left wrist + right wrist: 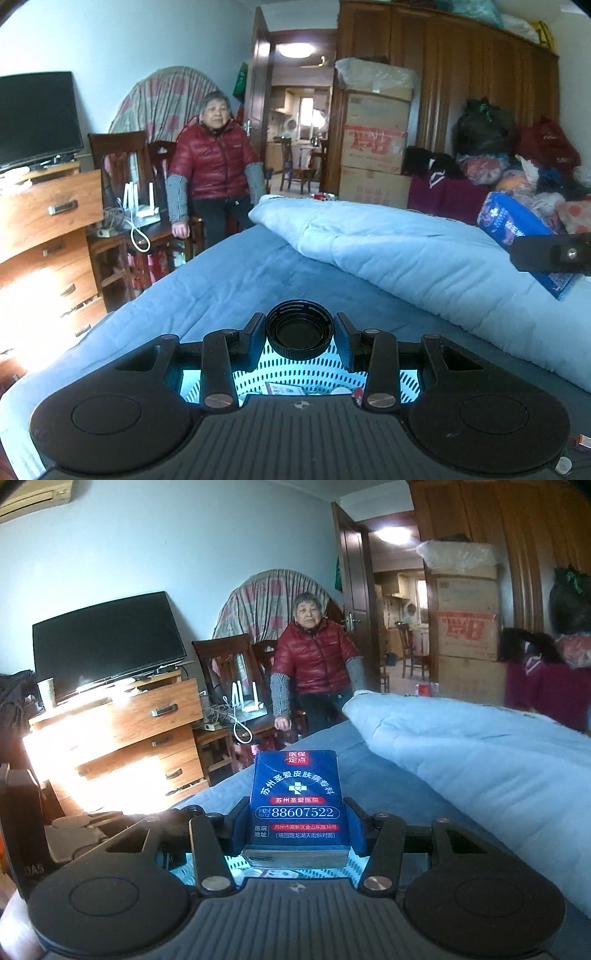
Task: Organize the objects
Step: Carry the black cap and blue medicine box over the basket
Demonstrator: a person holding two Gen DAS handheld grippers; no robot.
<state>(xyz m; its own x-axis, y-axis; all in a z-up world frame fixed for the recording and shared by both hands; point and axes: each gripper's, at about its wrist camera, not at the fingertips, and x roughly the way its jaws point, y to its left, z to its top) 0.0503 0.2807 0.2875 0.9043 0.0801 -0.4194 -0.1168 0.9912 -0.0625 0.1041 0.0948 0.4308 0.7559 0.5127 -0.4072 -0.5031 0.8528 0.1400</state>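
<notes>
Your left tongs point(300, 334) clamp a black cap point(300, 335), your right tongs point(296, 827) a blue card deck point(297, 801); both need dropping into the white basket point(295, 373) beneath them.

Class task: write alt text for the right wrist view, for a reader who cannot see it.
The right tongs grip a blue printed card deck above a blue-covered bed. Beyond sit a person in a red puffer jacket, a wooden dresser and a black television.
</notes>
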